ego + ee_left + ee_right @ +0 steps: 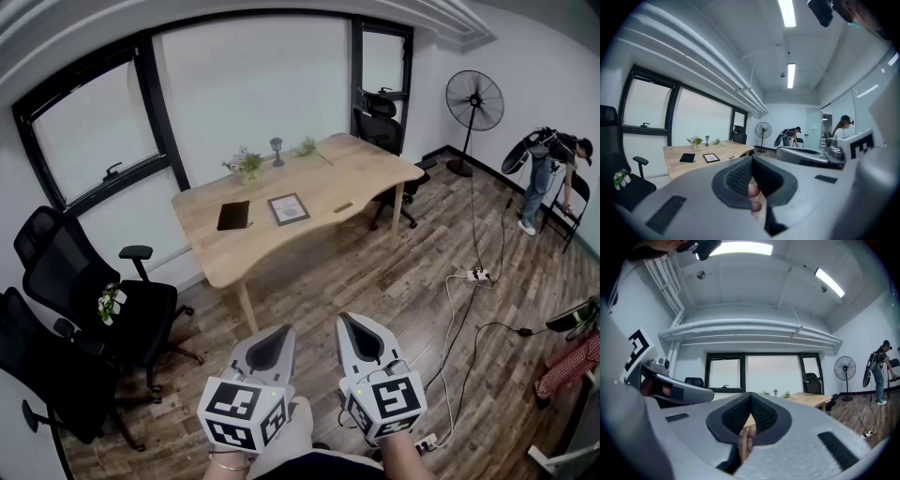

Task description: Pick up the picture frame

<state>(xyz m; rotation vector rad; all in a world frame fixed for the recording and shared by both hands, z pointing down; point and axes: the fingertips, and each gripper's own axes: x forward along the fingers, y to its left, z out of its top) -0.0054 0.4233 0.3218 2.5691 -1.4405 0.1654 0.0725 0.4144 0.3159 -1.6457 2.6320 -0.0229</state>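
Note:
The picture frame lies flat on the wooden table, dark-edged with a pale print; in the left gripper view the picture frame shows small and far off. Both grippers are held low at the head view's bottom, well short of the table. My left gripper is shut with nothing between its jaws, and my right gripper beside it is also shut and empty. The left gripper and the right gripper each show pads pressed together in their own views.
A black notebook lies left of the frame; small plants and a lamp stand at the table's back. Black office chairs sit left, another chair behind. A fan, floor cables and a person are at right.

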